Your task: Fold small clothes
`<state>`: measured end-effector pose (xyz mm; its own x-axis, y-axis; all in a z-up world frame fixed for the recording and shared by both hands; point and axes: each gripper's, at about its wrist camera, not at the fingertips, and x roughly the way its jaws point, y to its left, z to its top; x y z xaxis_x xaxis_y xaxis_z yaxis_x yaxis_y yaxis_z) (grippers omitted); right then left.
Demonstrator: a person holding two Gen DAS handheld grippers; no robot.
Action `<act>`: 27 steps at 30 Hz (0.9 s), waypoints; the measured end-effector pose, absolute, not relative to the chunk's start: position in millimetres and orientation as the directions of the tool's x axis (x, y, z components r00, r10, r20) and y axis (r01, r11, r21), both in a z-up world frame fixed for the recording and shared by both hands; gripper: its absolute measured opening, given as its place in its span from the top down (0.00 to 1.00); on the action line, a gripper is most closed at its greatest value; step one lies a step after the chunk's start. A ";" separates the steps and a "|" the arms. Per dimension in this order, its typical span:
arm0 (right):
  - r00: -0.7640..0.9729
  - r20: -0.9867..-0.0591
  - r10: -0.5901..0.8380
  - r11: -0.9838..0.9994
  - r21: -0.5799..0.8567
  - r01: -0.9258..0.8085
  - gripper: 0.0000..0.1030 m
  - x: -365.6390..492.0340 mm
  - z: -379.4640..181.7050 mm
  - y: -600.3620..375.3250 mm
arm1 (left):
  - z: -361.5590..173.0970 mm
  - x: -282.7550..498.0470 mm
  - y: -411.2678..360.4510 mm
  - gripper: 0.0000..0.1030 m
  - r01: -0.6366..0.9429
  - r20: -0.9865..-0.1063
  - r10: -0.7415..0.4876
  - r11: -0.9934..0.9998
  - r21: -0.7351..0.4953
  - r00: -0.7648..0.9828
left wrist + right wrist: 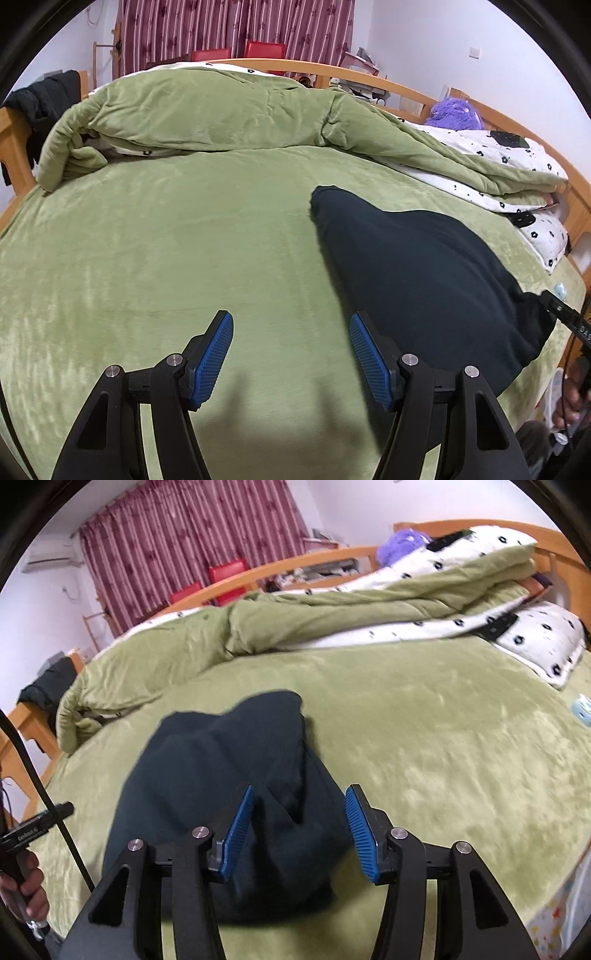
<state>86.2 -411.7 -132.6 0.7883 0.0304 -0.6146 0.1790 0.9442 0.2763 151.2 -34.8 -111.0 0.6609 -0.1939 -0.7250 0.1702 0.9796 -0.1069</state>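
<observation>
A bunched green quilt [207,110] and a spotted pillow [546,642] fill the top of both views. The soft, fuzzy bed [147,266] holds a smooth dark cloth [417,280] at the right of the left view, running from upper left to lower right. The left gripper [291,356] and right gripper [299,827] are both open, holding nothing.

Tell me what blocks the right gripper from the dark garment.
Nothing visible. The right gripper hangs open directly over the dark garment on the green blanket, with only air between them.
</observation>
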 end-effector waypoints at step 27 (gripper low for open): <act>0.727 -0.685 0.049 0.985 0.152 0.076 0.80 162.8 -140.8 -405.1 | -139.1 214.4 -111.2 0.36 0.233 -0.761 -0.213 0.969 -0.084 0.613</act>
<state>162.8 -405.1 -140.8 0.7271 0.0494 -0.6847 0.0765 0.9854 0.1523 214.4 -111.2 -139.1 0.6128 -0.2131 -0.7610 0.2329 0.9689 -0.0837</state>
